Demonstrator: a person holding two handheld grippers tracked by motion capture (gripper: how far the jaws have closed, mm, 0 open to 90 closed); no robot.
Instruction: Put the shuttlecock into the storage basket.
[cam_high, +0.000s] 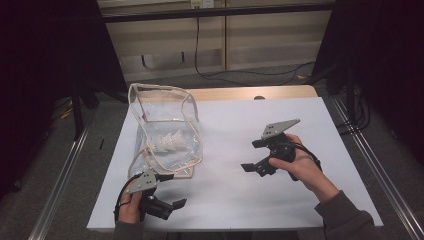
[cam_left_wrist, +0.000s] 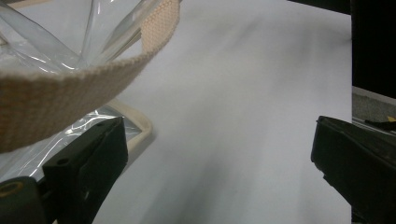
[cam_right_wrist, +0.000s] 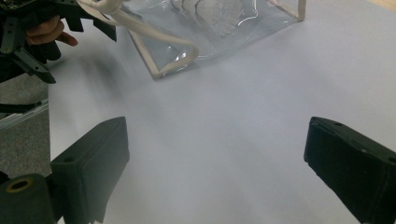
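Clearly the work centres on the clear bag (cam_high: 167, 132), a transparent pouch with cream webbing trim that lies on the left half of the white table sheet (cam_high: 280, 200), with white shuttlecocks (cam_high: 170, 143) visible inside it. The left gripper (cam_high: 167, 206) sits at the near-left corner of the sheet, just beside the bag's near edge, and its jaws stand wide apart with nothing between them. From the left gripper view, the webbing strap (cam_left_wrist: 70, 88) arches close above one jaw, probably so that the strap or the bag's mouth can be caught next. The right gripper (cam_high: 256, 156) hovers over bare sheet, well apart from the bag, jaws likewise spread and empty. It points toward the bag, seemingly waiting to steady or open the pouch once the left one has a hold.
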